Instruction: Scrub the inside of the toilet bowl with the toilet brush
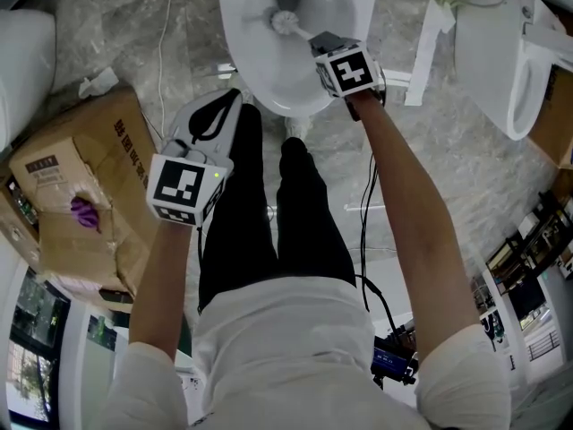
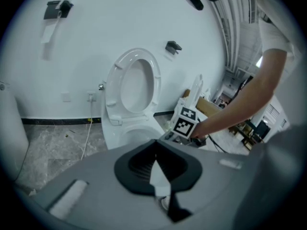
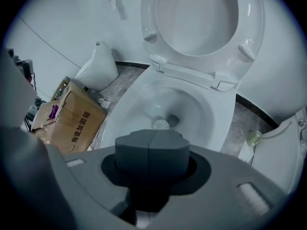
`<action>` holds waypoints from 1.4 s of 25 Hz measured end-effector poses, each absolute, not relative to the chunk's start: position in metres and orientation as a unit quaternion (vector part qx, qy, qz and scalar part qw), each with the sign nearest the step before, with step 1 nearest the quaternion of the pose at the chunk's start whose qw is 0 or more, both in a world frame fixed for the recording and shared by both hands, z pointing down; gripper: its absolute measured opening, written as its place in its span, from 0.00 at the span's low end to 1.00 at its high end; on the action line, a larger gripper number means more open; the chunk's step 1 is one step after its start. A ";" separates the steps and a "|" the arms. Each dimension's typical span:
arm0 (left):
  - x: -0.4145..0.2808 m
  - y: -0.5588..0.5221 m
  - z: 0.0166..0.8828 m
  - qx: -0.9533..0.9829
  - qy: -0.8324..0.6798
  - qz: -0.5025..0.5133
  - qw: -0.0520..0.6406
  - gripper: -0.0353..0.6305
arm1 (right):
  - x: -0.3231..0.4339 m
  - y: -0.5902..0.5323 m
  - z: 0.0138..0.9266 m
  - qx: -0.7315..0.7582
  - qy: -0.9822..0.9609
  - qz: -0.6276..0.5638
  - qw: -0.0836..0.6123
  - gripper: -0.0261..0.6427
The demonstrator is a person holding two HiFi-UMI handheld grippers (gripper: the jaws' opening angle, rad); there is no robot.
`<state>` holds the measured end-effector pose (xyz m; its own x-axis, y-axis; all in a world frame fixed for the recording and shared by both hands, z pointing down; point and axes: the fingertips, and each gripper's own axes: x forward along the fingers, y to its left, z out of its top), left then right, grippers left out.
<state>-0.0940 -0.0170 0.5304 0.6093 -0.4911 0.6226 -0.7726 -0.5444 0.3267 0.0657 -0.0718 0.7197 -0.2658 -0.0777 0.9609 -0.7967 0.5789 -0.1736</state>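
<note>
The white toilet bowl [image 1: 240, 61] stands open at the top of the head view, its seat and lid [image 3: 196, 13] raised. The toilet brush's white head [image 1: 285, 21] rests deep in the bowl near the drain. It shows as a round white tuft [image 3: 161, 123] in the right gripper view. My right gripper [image 1: 320, 41] hangs over the bowl's front right rim, shut on the brush handle; its grey jaws [image 3: 152, 150] hide the handle. My left gripper [image 1: 231, 101] is held back by the person's left leg, shut and holding nothing, facing the toilet [image 2: 120, 133].
A worn cardboard box [image 1: 81, 186] lies on the marble floor left of the toilet. A second white fixture [image 1: 501, 52] stands to the right, and another white one [image 1: 22, 52] at far left. A thin cable [image 1: 166, 43] runs along the floor. The person's black-trousered legs [image 1: 269, 213] stand before the bowl.
</note>
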 end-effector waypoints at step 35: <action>-0.074 -0.025 0.529 0.849 -0.368 0.238 0.296 0.04 | 0.124 -0.102 0.700 0.259 -0.710 0.314 0.574 0.26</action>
